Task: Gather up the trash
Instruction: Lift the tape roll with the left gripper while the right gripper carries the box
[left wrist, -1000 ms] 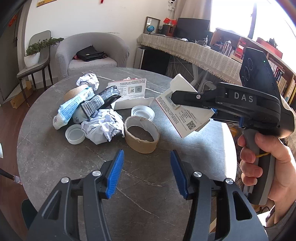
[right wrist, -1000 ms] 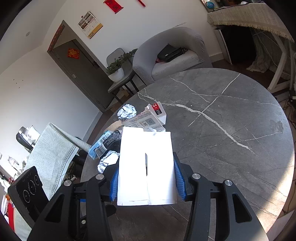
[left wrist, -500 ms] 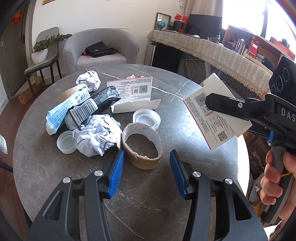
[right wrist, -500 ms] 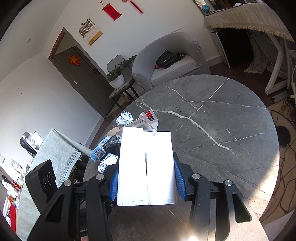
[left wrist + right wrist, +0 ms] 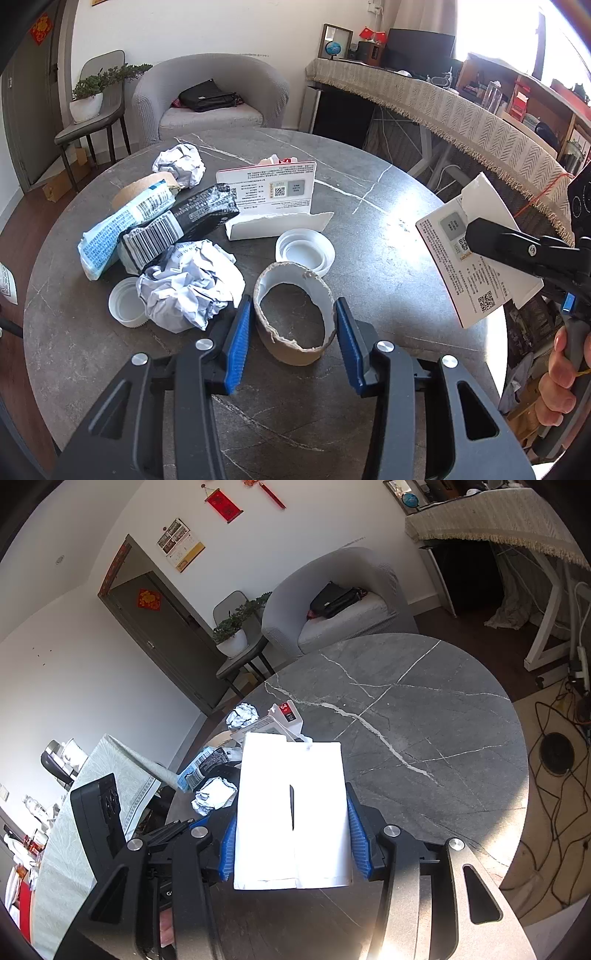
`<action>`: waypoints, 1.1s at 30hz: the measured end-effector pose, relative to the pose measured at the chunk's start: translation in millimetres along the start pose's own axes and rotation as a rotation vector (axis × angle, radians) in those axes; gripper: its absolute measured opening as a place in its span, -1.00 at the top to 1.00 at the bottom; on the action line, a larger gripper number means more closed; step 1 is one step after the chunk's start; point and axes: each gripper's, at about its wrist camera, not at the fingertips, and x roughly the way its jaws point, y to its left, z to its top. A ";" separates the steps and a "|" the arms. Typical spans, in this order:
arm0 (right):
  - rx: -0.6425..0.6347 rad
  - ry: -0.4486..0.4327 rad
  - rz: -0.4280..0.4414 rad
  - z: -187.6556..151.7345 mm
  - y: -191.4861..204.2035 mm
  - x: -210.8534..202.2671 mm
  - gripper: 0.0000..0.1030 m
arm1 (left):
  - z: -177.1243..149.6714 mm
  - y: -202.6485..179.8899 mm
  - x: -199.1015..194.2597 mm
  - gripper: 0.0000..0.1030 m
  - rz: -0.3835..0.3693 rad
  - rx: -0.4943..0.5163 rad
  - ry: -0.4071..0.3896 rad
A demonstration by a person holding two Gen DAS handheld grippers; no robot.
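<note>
A torn cardboard tape ring lies on the grey marble table. My left gripper straddles it with one blue pad at each side of the ring. Its jaws are closing and I see no firm squeeze on the ring. My right gripper is shut on a flattened white box. The same box shows its printed side at the right of the left wrist view, held above the table edge. Crumpled paper touches the ring's left.
More trash sits behind the ring: a white lid, a small cap, a black barcode wrapper, a blue wrapper, an opened white box, a paper ball. Beyond the table stand an armchair and a cloth-covered desk.
The left gripper has come forward until the cardboard ring lies between its pads, and the pads stand closer together. The right gripper with the white box has drifted right in the left wrist view.
</note>
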 end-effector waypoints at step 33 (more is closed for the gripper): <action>-0.233 0.059 0.224 -18.4 162.0 89.5 0.04 | -38.7 164.0 -124.9 0.10 0.171 -0.128 -0.126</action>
